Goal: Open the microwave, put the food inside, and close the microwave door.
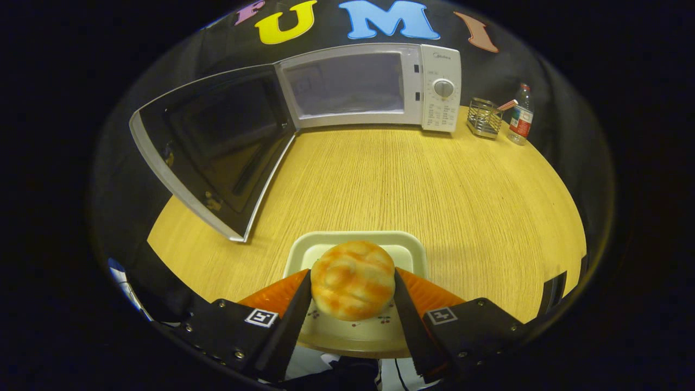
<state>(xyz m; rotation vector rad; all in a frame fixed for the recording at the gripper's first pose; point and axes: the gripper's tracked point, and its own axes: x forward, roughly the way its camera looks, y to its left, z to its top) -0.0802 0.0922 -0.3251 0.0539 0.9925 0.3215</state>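
A round golden bun point(353, 278) sits between my two fingers, and both fingers press on its sides. My gripper point(353, 282) is shut on it, over a cream plate point(353, 243) near the table's front edge. Whether the bun still rests on the plate or is lifted, I cannot tell. Beyond the fingers, at the back of the wooden table point(434, 195), stands a white microwave point(442, 87). Its door point(217, 146) is swung wide open to the left, and the pale cavity point(345, 84) shows nothing inside.
A wire basket point(484, 117) and a plastic bottle point(521, 115) stand to the right of the microwave. The open door reaches forward over the table's left part. Bare wood lies between the plate and the microwave.
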